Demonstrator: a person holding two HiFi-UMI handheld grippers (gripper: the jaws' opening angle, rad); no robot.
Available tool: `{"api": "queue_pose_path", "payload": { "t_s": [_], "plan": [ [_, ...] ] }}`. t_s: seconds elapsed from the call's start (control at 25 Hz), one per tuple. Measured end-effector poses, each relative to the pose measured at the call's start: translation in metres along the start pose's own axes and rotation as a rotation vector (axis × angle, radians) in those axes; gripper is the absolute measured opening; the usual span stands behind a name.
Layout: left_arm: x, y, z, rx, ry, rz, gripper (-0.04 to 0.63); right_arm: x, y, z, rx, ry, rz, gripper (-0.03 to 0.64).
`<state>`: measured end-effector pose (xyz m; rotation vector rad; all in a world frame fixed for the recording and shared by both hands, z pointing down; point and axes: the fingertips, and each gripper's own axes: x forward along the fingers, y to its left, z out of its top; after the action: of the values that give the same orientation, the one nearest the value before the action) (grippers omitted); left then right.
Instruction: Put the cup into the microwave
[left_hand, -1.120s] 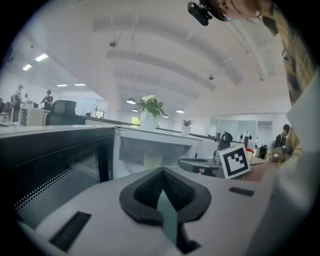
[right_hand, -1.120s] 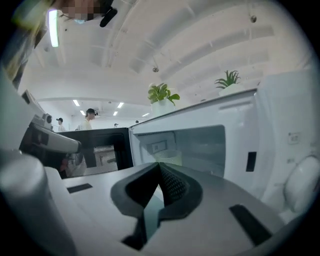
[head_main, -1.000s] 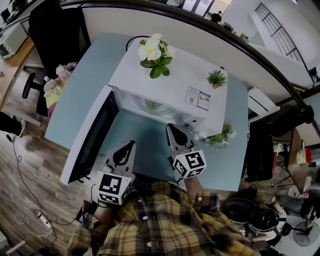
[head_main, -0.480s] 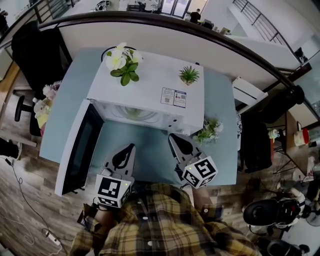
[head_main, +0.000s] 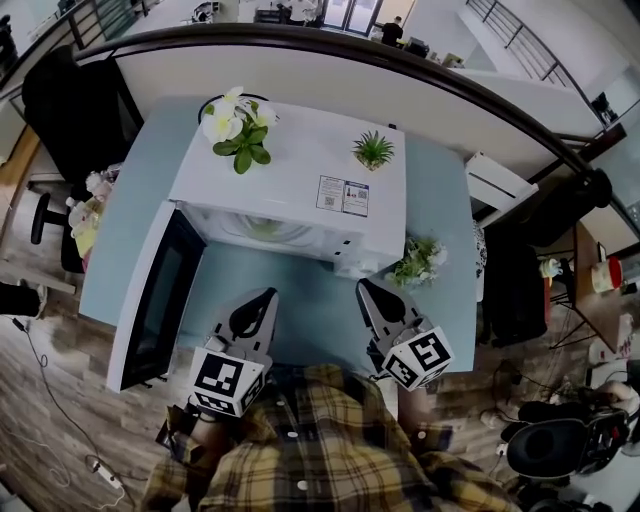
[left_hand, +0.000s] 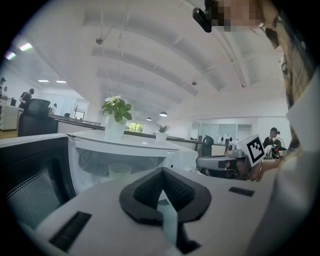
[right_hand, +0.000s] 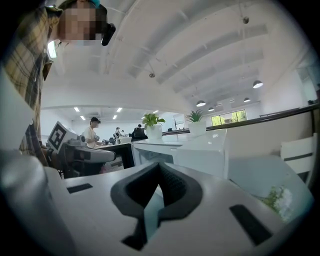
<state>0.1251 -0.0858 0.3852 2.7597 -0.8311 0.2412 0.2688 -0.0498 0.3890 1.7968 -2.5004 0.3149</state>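
Cup (left_hand: 120, 170), pale and upright, stood inside the open microwave (head_main: 300, 170), seen through the cavity mouth in the left gripper view; it was apart from both claws. The white microwave sat on the blue tabletop (head_main: 300, 300) with its dark-windowed door (head_main: 150, 290) swung wide to the left. On top of the microwave stood a pot of white flowers (head_main: 235, 125) near the back left corner and a small spiky green plant (head_main: 373, 150) towards the right, with a printed label (head_main: 343, 195) stuck near the front edge. Another small leafy plant (head_main: 420, 262) stood on the tabletop just beside the microwave's right front corner.

The left claw (head_main: 264, 298) hovered over the tabletop in front of the cavity, clenched, its dark pads meeting at the tip with nothing between them. The right claw (head_main: 368, 290) hung to its right, nearer the small leafy plant, likewise clenched and empty. Both pointed roughly towards the microwave, well apart from each other. Each carried its marker cube (head_main: 225, 380) at the rear, close to the person's plaid shirt (head_main: 320, 450) at the bottom of the head view. A black office chair (head_main: 75, 100) stood beyond the tabletop's left end
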Motion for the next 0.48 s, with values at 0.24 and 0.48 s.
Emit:
{"api": "queue_pose_path", "payload": {
  "t_s": [0.24, 0.48],
  "plan": [
    [0.003, -0.002, 0.003, -0.009, -0.002, -0.005, -0.011, -0.001, -0.004, 0.009, -0.011, -0.026, -0.010, 0.005],
    [0.004, 0.002, 0.004, -0.014, -0.003, 0.013, -0.011, 0.002, -0.005, 0.016, -0.029, -0.041, 0.005, 0.005]
  ]
}}
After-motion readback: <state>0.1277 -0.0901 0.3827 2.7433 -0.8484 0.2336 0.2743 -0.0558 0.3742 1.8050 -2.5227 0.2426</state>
